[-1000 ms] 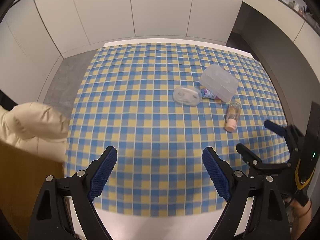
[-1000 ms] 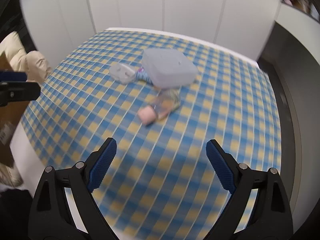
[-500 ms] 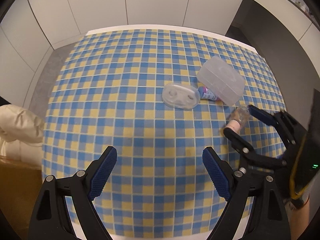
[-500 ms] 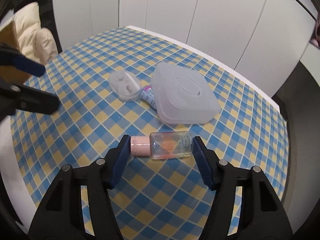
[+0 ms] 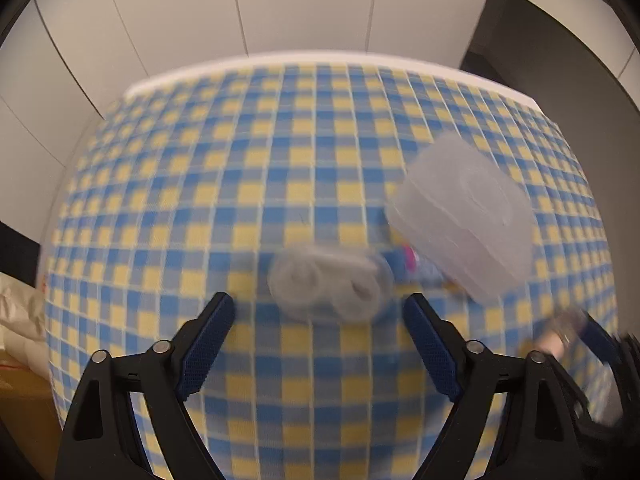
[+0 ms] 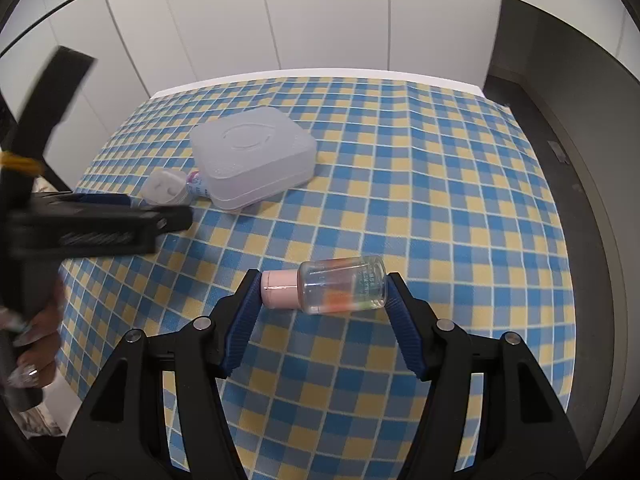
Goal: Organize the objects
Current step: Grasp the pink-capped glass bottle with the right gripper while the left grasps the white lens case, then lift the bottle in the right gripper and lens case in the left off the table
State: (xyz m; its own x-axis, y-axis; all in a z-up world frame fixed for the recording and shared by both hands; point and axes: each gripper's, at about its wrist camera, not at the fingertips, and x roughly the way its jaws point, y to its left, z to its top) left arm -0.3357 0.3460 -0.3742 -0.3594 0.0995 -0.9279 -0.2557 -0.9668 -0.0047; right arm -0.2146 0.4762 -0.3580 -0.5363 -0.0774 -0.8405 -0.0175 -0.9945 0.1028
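Here, the right gripper [image 6: 322, 294] has its ribbed blue jaws clamped endwise on a clear, pink-capped bottle [image 6: 342, 290] (cylindrical) in front of the frosted plastic box [image 6: 252, 156]; left gripper [image 5: 316, 344] jaws, just narrowing, hold nothing.

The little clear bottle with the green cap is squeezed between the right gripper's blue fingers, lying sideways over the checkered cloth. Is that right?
Not quite: the cap is pink, not green. The right wrist view shows the small clear plastic bottle lying sideways, held end to end between the right gripper's blue fingers, over the blue and yellow checkered cloth.
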